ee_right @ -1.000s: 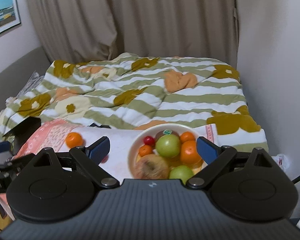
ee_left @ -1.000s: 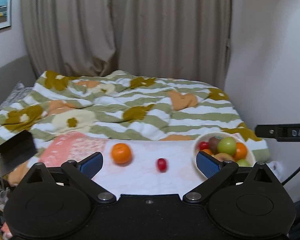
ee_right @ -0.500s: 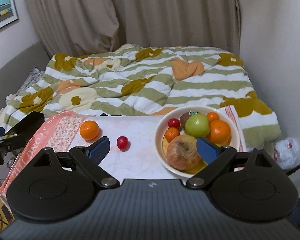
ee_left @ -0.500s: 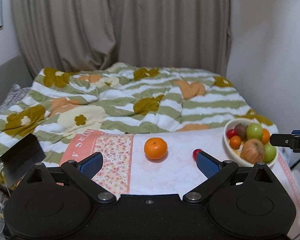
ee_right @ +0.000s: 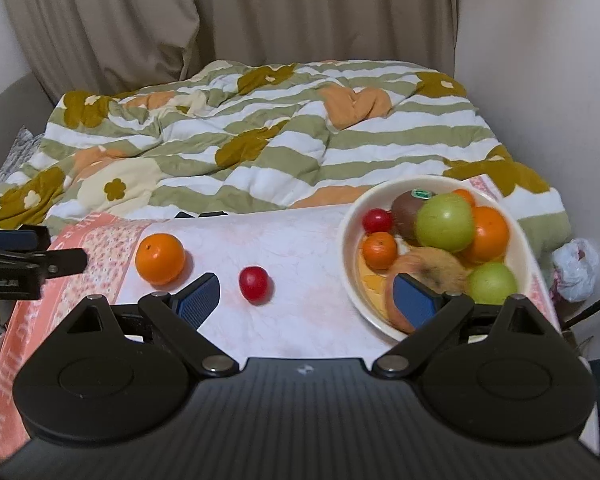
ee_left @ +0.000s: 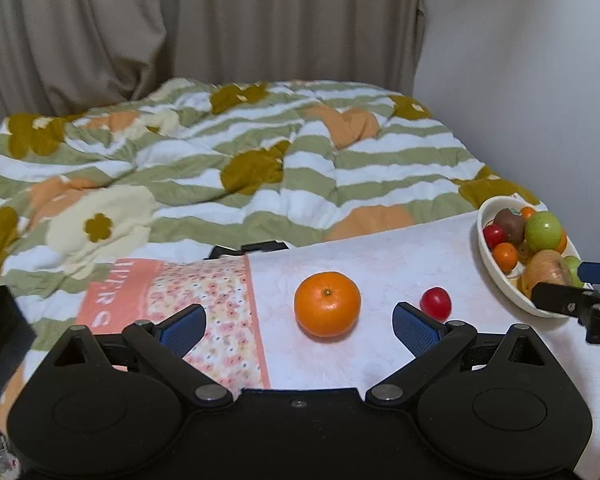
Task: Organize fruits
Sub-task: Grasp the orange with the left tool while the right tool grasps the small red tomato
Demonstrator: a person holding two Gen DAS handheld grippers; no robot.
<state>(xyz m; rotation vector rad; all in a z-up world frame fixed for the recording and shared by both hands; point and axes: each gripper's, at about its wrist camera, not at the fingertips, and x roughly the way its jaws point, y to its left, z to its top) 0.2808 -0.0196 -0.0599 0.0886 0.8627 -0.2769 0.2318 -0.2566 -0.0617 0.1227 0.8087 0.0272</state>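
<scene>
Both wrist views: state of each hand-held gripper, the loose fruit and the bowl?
Left hand-held gripper: open, empty.
Right hand-held gripper: open, empty.
Orange: loose on the cloth.
Red fruit: loose on the cloth.
Bowl: upright, holding fruit.

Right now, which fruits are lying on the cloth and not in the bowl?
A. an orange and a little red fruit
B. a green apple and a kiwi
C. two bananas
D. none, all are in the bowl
A: the orange and the little red fruit lie on the cloth, left of the bowl that holds the rest.
</scene>
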